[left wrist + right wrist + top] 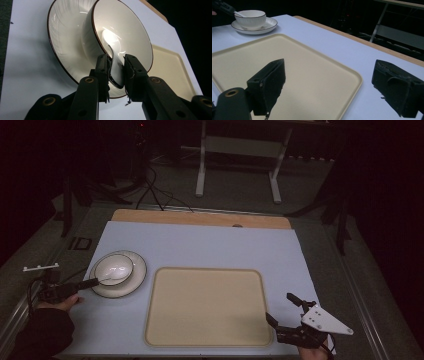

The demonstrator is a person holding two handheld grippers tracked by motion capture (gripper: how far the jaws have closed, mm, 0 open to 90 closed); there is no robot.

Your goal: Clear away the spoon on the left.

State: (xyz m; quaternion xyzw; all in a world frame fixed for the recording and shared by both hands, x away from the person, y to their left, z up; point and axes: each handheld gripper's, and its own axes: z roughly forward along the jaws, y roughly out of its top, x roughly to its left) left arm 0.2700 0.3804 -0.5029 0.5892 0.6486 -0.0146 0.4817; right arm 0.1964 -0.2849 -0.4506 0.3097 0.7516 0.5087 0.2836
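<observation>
Two grippers are in use, and only the pick-up stage looks complete. My left gripper [116, 67] has its jaws nearly closed, the pads pressing both sides of the handle of the white ceramic spoon [113, 50], whose scoop end lies inside the white ceramic bowl with a dark rim [130, 32]. That bowl stands on the matching white dark-rimmed saucer [135, 280], just left of the rectangular beige plastic tray [205, 307]. Judged from this layout, the spoon is gripped but not lifted out, and nothing has reached the tray; lift and transfer remain. My right gripper [282, 312] hangs at the tray's near right corner, jaws spread wide, holding and touching nothing.
</observation>
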